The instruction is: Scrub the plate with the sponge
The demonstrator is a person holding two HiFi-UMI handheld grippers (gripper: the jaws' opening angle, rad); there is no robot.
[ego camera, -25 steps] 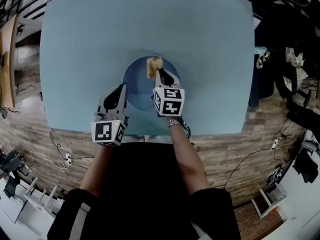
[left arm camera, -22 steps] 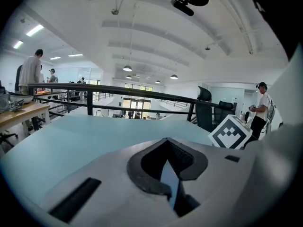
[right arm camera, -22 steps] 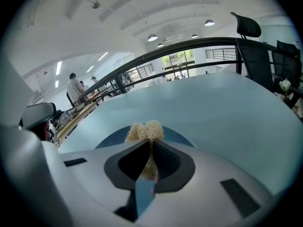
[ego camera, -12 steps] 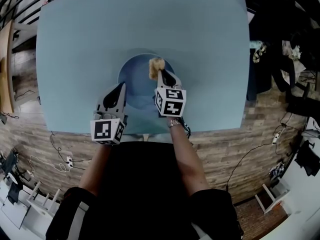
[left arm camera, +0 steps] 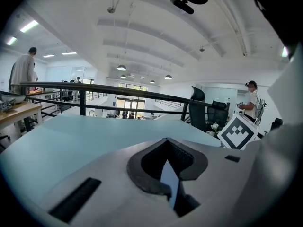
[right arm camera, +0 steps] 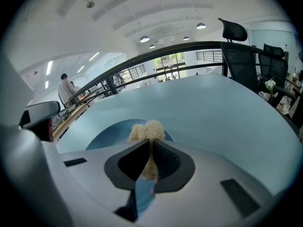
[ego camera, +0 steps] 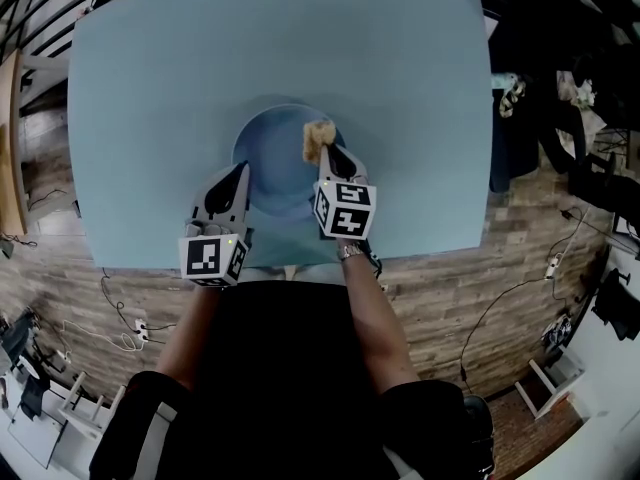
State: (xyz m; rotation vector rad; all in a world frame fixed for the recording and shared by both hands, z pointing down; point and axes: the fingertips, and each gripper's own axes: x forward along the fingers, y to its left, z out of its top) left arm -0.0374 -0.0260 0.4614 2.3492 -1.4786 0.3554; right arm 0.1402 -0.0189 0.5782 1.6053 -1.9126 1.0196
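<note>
A round blue plate point(ego camera: 270, 153) lies on the pale blue table point(ego camera: 150, 88), close to the near edge. A tan, frayed sponge point(ego camera: 318, 139) rests on the right part of the plate, and my right gripper point(ego camera: 325, 151) is shut on it. In the right gripper view the sponge point(right arm camera: 147, 131) bulges out past the jaw tips, with the plate point(right arm camera: 106, 134) beneath it. My left gripper point(ego camera: 241, 172) is shut, and its tips sit at the plate's left rim. Its own view shows only the table point(left arm camera: 71, 141) beyond the closed jaws, so contact with the rim is hidden.
The table's near edge point(ego camera: 290, 265) runs just behind both grippers, above a wood-look floor with cables point(ego camera: 120, 328). A black railing point(left arm camera: 94, 86), office chairs point(left arm camera: 208, 115) and people standing far off lie beyond the table. Dark bags and clutter point(ego camera: 560, 118) are at the right.
My right gripper has drawn the sponge rightward and a little nearer across the plate. The left gripper has stayed at the plate's left rim.
</note>
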